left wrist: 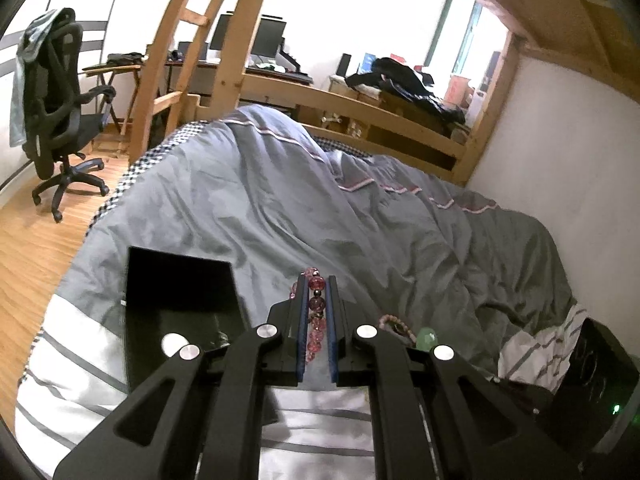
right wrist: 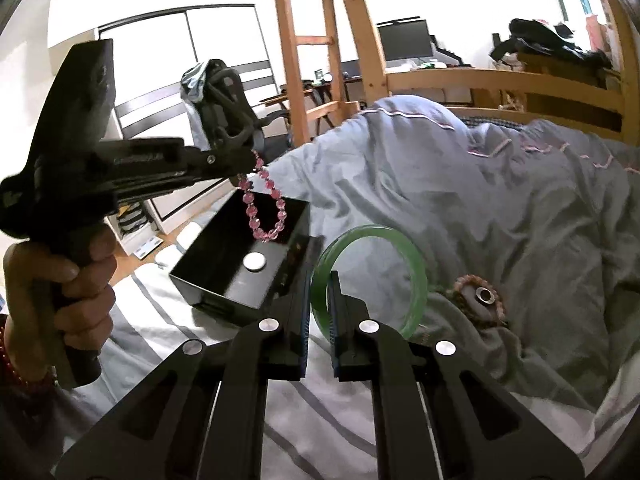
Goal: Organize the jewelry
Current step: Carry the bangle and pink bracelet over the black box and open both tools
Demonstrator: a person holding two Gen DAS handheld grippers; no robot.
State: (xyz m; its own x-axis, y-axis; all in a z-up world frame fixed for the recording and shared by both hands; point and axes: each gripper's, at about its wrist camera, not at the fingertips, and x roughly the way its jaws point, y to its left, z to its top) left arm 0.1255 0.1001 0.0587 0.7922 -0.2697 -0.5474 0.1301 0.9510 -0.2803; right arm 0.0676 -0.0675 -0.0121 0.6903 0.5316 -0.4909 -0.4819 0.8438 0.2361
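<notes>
Jaws on our left gripper [left wrist: 316, 292] are clamped on the pink bead bracelet [right wrist: 262, 206], which dangles in a loop above the open black box [right wrist: 240, 280]; jaws on our right gripper [right wrist: 320, 300] pinch the rim of the green bangle [right wrist: 418, 276], which stands on edge on the bed [right wrist: 500, 208] just right of the box. We judge the step in hand to be dropping the pink bracelet into the box, with the bangle to follow. Next we need the loop centred inside the box walls and lowered before we let go, otherwise beads may drape over the near wall. Our two grippers sit close together, so the right one should wait. Beside the bangle lie a brown bead bracelet [right wrist: 478, 300] and a ring [right wrist: 485, 295] on rumpled quilt. Room is open toward the wall; the mattress edge falls away left of the box.
</notes>
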